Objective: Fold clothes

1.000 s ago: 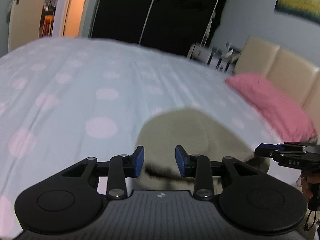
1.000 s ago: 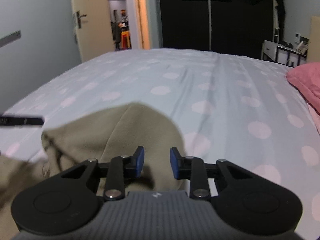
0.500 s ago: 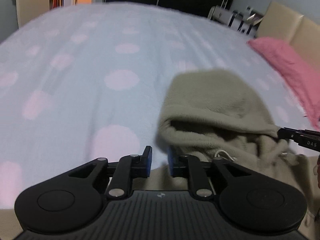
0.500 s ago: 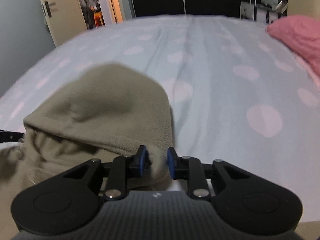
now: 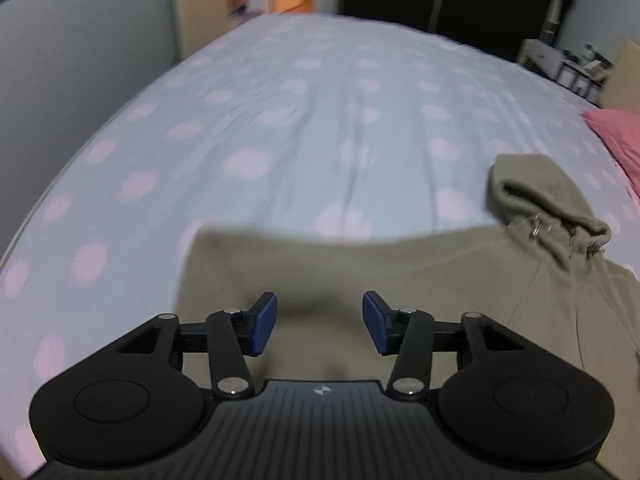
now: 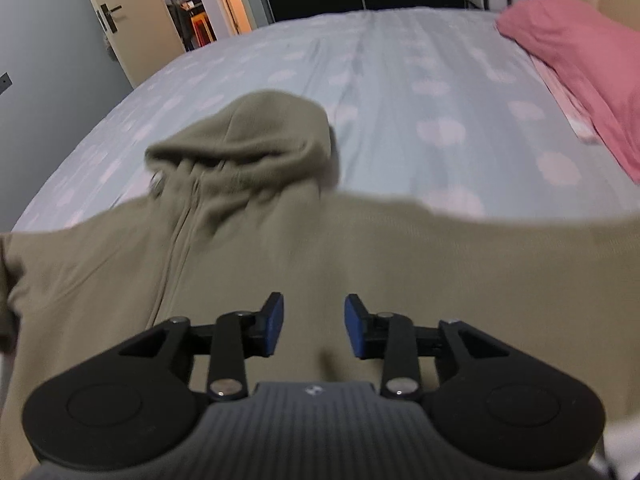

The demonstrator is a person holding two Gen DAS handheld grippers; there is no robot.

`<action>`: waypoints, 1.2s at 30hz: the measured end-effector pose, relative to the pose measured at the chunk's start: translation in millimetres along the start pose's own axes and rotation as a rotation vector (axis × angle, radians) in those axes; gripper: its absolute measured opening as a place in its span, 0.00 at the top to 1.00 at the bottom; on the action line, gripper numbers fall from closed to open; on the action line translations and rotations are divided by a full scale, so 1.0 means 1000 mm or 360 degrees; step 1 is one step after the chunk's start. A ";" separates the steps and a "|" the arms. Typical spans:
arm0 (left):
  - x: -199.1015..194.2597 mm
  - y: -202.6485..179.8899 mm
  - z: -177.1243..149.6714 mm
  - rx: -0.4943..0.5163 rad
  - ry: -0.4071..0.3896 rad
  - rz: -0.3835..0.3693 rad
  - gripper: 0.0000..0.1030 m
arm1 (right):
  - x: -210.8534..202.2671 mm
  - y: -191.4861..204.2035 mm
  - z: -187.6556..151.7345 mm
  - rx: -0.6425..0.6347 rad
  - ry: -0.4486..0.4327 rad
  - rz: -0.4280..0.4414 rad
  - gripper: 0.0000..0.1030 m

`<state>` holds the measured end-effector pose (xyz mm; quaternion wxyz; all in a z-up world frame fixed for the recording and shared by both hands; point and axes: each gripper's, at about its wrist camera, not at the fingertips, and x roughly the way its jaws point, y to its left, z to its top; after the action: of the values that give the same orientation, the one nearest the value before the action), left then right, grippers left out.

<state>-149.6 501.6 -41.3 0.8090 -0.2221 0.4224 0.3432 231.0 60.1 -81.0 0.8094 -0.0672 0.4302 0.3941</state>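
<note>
An olive-green zip hoodie (image 5: pixel 360 264) lies spread front-up on the bed, hood (image 5: pixel 536 188) pointing away toward the far side. My left gripper (image 5: pixel 319 326) hovers open above its left shoulder and sleeve area, nothing between the blue pads. In the right wrist view the same hoodie (image 6: pixel 360 256) fills the lower half, its hood (image 6: pixel 256 136) and zipper to the left. My right gripper (image 6: pixel 314 326) is open over the right chest and shoulder, holding nothing.
The bed (image 5: pixel 280 128) has a pale blue cover with pink dots and stretches far ahead. A pink pillow (image 6: pixel 572 60) lies at the right by the headboard. A grey wall and an open doorway (image 6: pixel 200 12) are at the left, dark wardrobe behind.
Both grippers have opened wide and pulled back from the hood, apart toward the shoulders. The hoodie now lies spread flat with the hood extended.
</note>
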 end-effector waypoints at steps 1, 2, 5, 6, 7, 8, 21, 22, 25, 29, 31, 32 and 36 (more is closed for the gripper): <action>-0.004 0.003 -0.011 -0.0010 0.0020 0.0014 0.53 | -0.010 0.001 -0.008 0.0009 0.0015 0.0001 0.62; -0.007 0.006 -0.022 -0.0016 0.0038 0.0031 0.49 | -0.020 0.003 -0.017 0.0017 0.0029 0.0002 0.60; -0.008 -0.002 -0.052 0.0016 0.0090 0.0101 0.43 | -0.050 0.007 -0.039 0.0049 0.0051 0.0013 0.56; -0.005 -0.009 -0.061 0.0036 0.0101 0.0135 0.42 | -0.059 0.009 -0.045 0.0065 0.0051 0.0021 0.56; -0.002 -0.015 -0.069 0.0045 0.0110 0.0170 0.42 | -0.066 0.011 -0.050 0.0085 0.0050 0.0029 0.56; 0.004 -0.022 -0.077 0.0048 0.0111 0.0202 0.42 | -0.071 0.012 -0.055 0.0105 0.0046 0.0034 0.56; 0.040 -0.011 -0.092 -0.0279 0.0074 0.0399 0.86 | -0.069 0.020 -0.078 0.0110 0.0072 0.0010 0.48; 0.030 -0.004 -0.089 -0.0322 0.0060 0.0354 0.87 | -0.068 0.020 -0.078 0.0110 0.0077 0.0007 0.48; -0.009 0.026 -0.067 -0.0441 -0.0008 0.0229 0.87 | -0.065 0.019 -0.078 0.0108 0.0092 -0.0002 0.48; -0.053 0.075 -0.021 -0.0548 -0.0126 0.0274 0.88 | -0.060 0.018 -0.077 0.0103 0.0113 -0.0012 0.48; -0.063 0.101 0.001 -0.0601 -0.0166 0.0352 0.88 | -0.054 0.020 -0.076 0.0090 0.0132 -0.0014 0.48; -0.067 0.114 0.013 -0.0625 -0.0180 0.0406 0.89 | -0.051 0.020 -0.076 0.0085 0.0141 -0.0019 0.48; -0.064 0.160 0.053 -0.0626 -0.0203 0.0696 0.90 | -0.039 0.019 -0.078 0.0062 0.0174 -0.0046 0.48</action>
<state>-266.2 619.0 29.5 0.6823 -0.2561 0.3339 0.5978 155.3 16.2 -95.8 0.7914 -0.0790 0.4803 0.3698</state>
